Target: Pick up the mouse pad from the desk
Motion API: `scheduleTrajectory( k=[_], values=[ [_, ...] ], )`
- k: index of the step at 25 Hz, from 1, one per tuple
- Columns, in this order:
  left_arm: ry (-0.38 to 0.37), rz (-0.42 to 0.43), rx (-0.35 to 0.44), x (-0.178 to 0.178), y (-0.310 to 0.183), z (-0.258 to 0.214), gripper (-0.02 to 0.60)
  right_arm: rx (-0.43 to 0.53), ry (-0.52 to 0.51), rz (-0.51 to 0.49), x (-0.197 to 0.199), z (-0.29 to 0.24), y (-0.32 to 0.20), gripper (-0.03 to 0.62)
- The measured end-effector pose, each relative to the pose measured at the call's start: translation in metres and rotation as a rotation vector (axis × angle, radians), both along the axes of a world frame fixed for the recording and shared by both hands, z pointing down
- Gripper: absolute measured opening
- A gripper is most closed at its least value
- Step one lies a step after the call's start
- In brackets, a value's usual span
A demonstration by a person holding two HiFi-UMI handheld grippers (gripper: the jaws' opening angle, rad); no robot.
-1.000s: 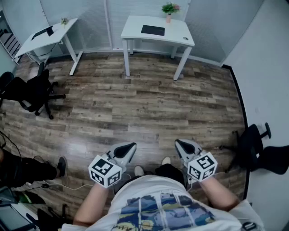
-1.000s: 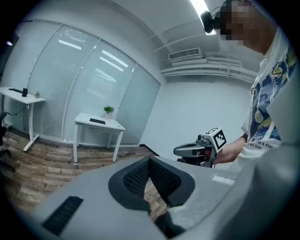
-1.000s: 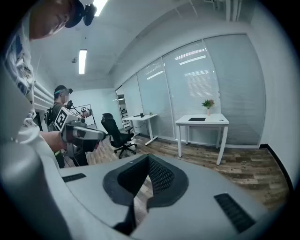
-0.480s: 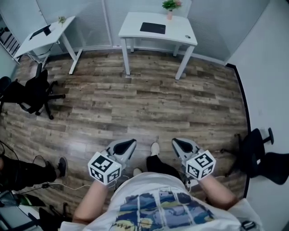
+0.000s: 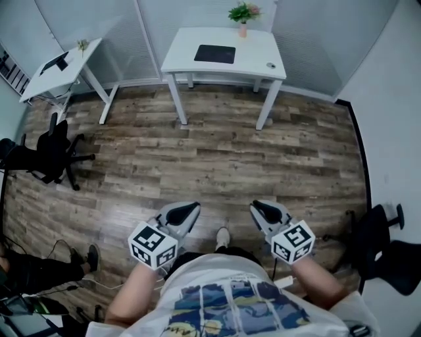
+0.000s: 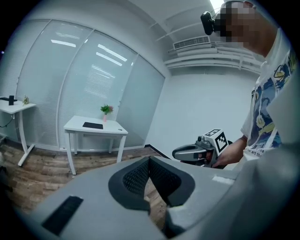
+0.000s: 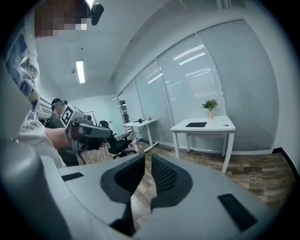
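Note:
The black mouse pad (image 5: 215, 54) lies flat on the white desk (image 5: 263, 52) at the far wall, and it also shows as the mouse pad (image 6: 93, 125) and the mouse pad (image 7: 196, 124) in the two gripper views. Both grippers are held low in front of the person, far from the desk, over the wooden floor. My left gripper (image 5: 191, 209) (image 6: 149, 159) has its tips together and holds nothing. On my right gripper (image 5: 253, 207) (image 7: 145, 157) the jaws are opening, with a narrow gap and nothing between them.
A potted plant (image 5: 242, 13) and a small round object (image 5: 270, 65) share the desk with the pad. A second white desk (image 5: 62, 62) stands at the back left, and black office chairs (image 5: 46, 148) (image 5: 381, 243) stand left and right. A seated person's legs (image 5: 26, 273) and cables are at the lower left.
The desk has drawn closer and lower in the head view as the person walks toward it. Both grippers keep their place in front of the body.

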State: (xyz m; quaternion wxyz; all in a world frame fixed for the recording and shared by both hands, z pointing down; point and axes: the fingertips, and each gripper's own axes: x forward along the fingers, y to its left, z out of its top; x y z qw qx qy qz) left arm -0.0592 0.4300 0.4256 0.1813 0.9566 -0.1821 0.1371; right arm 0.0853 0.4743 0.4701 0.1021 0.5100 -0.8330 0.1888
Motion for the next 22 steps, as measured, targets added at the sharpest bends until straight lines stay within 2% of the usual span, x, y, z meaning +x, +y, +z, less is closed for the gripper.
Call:
scheduleTrajectory(
  k=[4, 12, 17, 22],
  values=[
    [-0.004, 0.002, 0.001, 0.035, -0.031, -0.001, 0.003, -0.016, 0.021, -0.016, 0.034, 0.013, -0.036, 0.051],
    [-0.022, -0.005, -0.009, 0.055, -0.102, 0.005, 0.003, -0.021, 0.033, 0.021, 0.069, 0.022, -0.121, 0.057],
    [0.044, 0.010, -0.036, 0.065, -0.174, 0.009, 0.003, -0.026, 0.046, 0.064, 0.084, 0.027, -0.186, 0.060],
    [0.051, 0.065, -0.033, 0.075, -0.261, 0.002, 0.003, -0.040, 0.061, 0.128, 0.098, 0.020, -0.263, 0.064]
  ],
)
